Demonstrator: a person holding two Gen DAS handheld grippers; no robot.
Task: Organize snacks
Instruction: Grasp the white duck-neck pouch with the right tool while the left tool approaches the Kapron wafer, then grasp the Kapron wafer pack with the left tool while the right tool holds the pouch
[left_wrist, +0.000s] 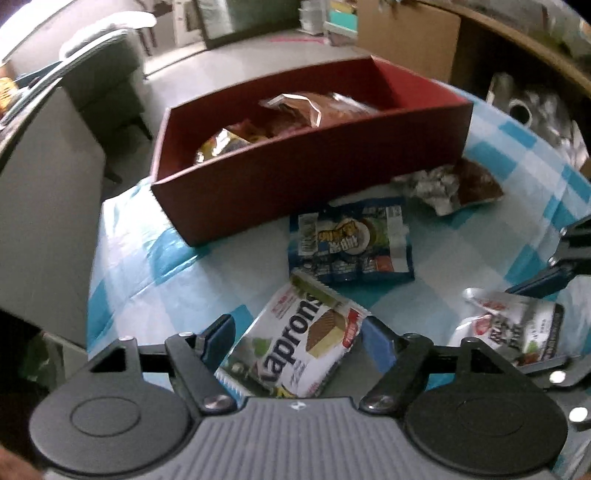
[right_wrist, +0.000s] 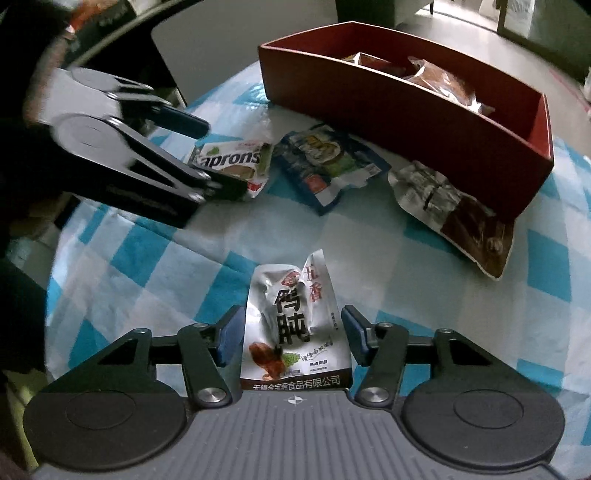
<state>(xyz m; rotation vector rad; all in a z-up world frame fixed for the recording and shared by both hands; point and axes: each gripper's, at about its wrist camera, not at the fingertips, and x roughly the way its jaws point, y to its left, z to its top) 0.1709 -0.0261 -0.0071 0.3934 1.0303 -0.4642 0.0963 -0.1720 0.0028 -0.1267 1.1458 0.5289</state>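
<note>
Between wafer pack (left_wrist: 306, 343) and red box (left_wrist: 295, 184) lies a blue packet (left_wrist: 351, 245).

Pale tiled floor (left_wrist: 221, 59), grey armchair (left_wrist: 107, 77) beyond.

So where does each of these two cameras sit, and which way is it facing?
Left wrist: sits on the left gripper, looking forward over the checked tablecloth at the red box; its open fingers straddle the wafer packet, and the right gripper's tip shows at the right edge.
Right wrist: sits on the right gripper, facing the box from its other end; its open fingers straddle the silver pouch, with the left gripper at upper left.
Shared: box, wafer packet, blue packet, brown packet, silver pouch.
</note>
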